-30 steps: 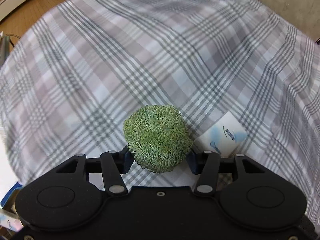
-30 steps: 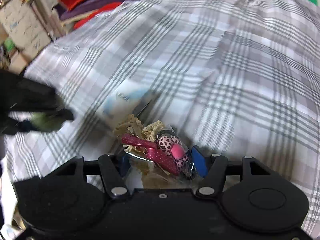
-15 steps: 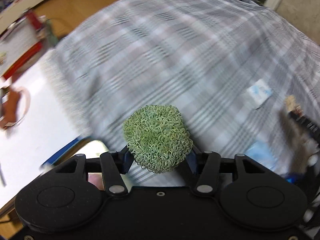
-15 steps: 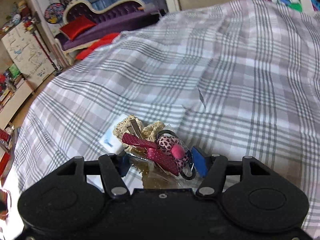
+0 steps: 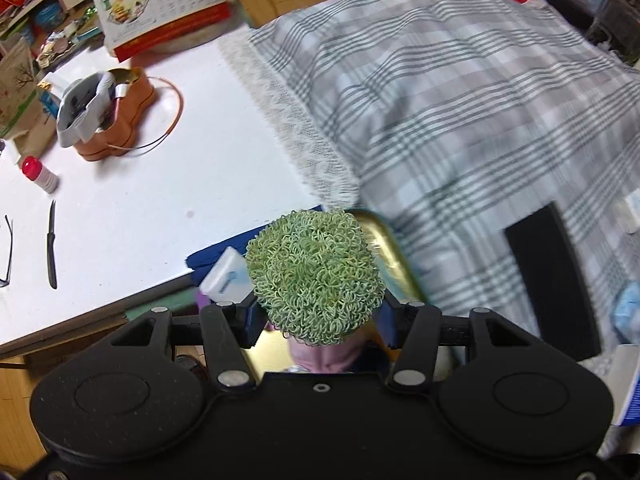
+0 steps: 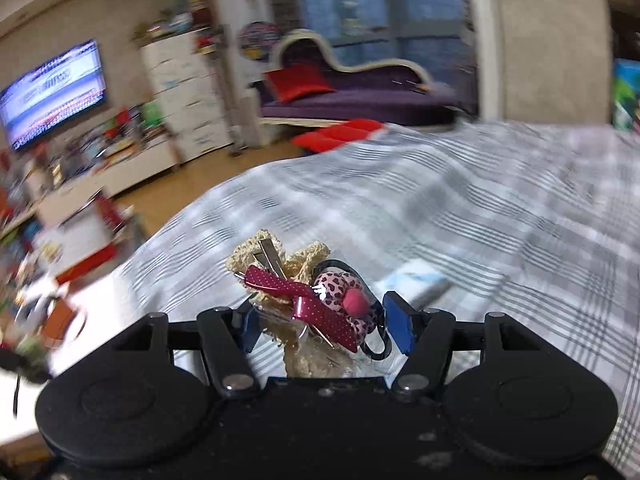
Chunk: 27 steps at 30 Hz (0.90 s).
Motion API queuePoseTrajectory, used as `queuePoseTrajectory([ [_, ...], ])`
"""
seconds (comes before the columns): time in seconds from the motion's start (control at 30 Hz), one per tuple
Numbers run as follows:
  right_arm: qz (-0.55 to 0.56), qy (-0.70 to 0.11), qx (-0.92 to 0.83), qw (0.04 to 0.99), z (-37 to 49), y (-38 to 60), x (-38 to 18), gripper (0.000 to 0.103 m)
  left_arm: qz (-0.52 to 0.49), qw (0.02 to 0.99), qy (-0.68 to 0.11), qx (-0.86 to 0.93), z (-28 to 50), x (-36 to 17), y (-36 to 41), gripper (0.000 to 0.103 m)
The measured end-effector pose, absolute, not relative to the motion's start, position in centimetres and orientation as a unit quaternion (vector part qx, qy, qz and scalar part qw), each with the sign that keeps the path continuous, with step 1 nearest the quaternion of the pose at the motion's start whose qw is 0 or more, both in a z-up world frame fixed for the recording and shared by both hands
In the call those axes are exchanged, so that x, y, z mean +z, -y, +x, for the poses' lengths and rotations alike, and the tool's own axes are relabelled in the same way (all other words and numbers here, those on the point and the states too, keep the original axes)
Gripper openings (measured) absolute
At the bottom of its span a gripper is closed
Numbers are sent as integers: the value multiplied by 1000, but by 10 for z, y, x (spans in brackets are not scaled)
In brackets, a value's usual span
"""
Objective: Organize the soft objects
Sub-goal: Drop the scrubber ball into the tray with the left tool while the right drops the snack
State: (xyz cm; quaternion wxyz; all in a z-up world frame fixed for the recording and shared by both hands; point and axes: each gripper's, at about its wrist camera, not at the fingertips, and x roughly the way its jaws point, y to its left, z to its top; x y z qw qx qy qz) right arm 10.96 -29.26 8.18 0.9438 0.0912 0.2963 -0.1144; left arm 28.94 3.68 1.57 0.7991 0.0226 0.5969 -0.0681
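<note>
Plaid bedding [image 5: 460,120] with a lace fringe fills most of both views, with a white tabletop [image 5: 152,184] butting up against it on the left. Nearest in the left wrist view, the left hand-held gripper [image 5: 318,316] is closed around a green curly scrubber ball [image 5: 314,276], which hangs above a gold tray [image 5: 390,252] at the bed's edge; a pink soft item [image 5: 326,356] and a small white packet [image 5: 226,276] appear to lie in or beside that tray already. In the right wrist view, the right hand-held gripper [image 6: 320,326] is clamped on a clear bag of hair accessories [image 6: 308,296], lace, ribbon and a leopard-print tie, held up over the bedding. Judging from this, both items are picked and neither is set down: the scrubber looks close to its drop, while the bag seems well apart from the tray. A blue-white packet [image 6: 416,284] lies on the bedding beyond the bag and probably waits to be collected. Farther back on the tabletop sit an orange container [image 5: 114,120], a knife [image 5: 51,244] and a desk calendar [image 5: 164,4].
</note>
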Motion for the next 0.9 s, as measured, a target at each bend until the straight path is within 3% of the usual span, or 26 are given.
queuePoseTrajectory([
  [0.4,57,-433,51,898,115,164,57,62,0,773,-631,-67,303,-37,-56,52],
  [0.9,35,-537,39,842,121,100,5,62,8,786,-613,-78,296,-27,-46,65],
])
